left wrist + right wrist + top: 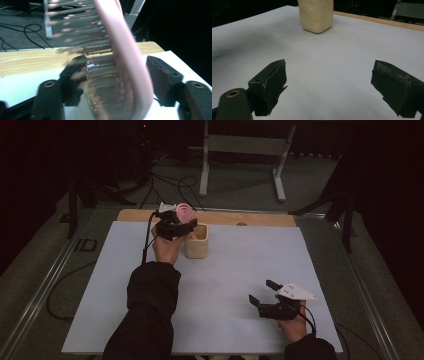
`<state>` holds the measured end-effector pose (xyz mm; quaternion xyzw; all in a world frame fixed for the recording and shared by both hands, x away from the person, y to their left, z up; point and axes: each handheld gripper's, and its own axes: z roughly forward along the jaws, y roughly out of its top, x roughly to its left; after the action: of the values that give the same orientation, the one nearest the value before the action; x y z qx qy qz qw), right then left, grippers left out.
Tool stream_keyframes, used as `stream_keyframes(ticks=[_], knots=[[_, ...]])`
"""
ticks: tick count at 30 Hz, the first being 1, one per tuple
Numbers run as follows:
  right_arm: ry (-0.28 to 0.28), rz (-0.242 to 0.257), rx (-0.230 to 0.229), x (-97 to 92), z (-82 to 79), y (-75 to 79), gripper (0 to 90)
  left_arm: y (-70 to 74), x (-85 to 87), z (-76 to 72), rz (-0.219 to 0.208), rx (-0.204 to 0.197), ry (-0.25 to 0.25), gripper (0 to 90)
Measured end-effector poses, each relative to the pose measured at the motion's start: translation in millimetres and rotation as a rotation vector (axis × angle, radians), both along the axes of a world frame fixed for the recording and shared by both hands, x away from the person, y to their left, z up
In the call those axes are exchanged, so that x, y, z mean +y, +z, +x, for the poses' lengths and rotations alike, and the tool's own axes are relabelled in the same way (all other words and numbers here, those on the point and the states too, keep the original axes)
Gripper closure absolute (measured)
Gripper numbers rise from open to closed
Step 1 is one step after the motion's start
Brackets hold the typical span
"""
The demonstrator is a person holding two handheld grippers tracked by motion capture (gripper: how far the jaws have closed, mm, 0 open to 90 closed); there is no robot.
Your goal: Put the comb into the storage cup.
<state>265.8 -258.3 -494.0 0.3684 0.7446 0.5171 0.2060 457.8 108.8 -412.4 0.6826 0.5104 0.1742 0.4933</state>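
A pink hairbrush [185, 211] with several bristles stands between the jaws of my left gripper [175, 226], just left of and above a cream cup [196, 241] at the back of the table. In the left gripper view the hairbrush [125, 62] is blurred. Its pink back runs close to one jaw with a small gap, and its bristles face the other, so my left gripper [115, 62] is open around it. My right gripper [261, 290] rests low near the front right, open and empty. In its own view my right gripper [329, 67] faces the cup [316, 15] across the bare sheet.
A white sheet [240, 270] covers the table, with a wooden strip [260, 218] showing along the far edge. Behind the table stand a metal frame [240, 145] and loose cables [170, 185] on the floor. Metal rails run along both sides.
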Motion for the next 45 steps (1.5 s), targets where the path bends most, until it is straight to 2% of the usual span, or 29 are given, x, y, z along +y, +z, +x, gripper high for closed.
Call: stream_keyframes(ticks=[3, 5, 8, 11, 15, 21, 25, 28, 31, 37, 41, 45], knots=[[0.000, 0.001, 0.001, 0.0, -0.2, 0.1, 12.3, 1.4, 0.9, -1.3, 0.029, -0.008, 0.024, 21.7], [0.000, 0.001, 0.001, -0.1, -0.2, 0.2, 12.3, 1.3, 2.7, -2.1, 0.031, -0.013, 0.042, 16.3], [-0.001, 0.002, 0.002, -0.2, -0.3, 0.3, 12.3, -0.3, 5.3, -3.6, 0.052, -0.010, 0.058, 13.9], [-0.001, 0.002, 0.002, -0.2, -0.3, 0.2, 12.3, -1.5, 6.7, -5.4, 0.073, -0.003, 0.057, 7.8], [0.000, 0.002, 0.003, 0.3, -0.4, 0.1, 12.3, 0.2, 8.4, -10.5, 0.080, -0.026, 0.038, 0.9], [-0.001, 0.002, 0.003, 0.3, -0.6, 0.2, 12.3, 1.9, 9.9, -22.1, 0.125, -0.065, 0.021, 0.0], [0.001, 0.002, 0.001, 0.4, -0.7, 0.2, 12.3, 2.0, 13.7, -32.1, 0.136, -0.099, 0.014, 0.0], [0.002, 0.002, 0.002, 0.5, -0.7, 0.2, 12.3, 2.0, 16.9, -38.8, 0.156, -0.111, -0.003, 0.0], [0.003, 0.001, 0.002, 0.7, -0.7, 0.2, 12.3, 2.9, 21.6, -46.9, 0.153, -0.124, -0.011, 0.0], [0.003, 0.000, 0.000, 0.9, -0.9, 0.3, 12.2, -1.3, 32.2, -62.6, 0.190, -0.109, -0.054, 0.0], [0.002, 0.001, 0.002, 0.8, -1.0, 0.4, 12.3, -5.6, 43.8, -77.7, 0.167, -0.117, -0.074, 0.0], [0.001, 0.000, 0.002, 0.8, -1.1, 0.3, 12.2, -9.9, 55.4, -92.6, 0.163, -0.119, -0.105, 0.0]])
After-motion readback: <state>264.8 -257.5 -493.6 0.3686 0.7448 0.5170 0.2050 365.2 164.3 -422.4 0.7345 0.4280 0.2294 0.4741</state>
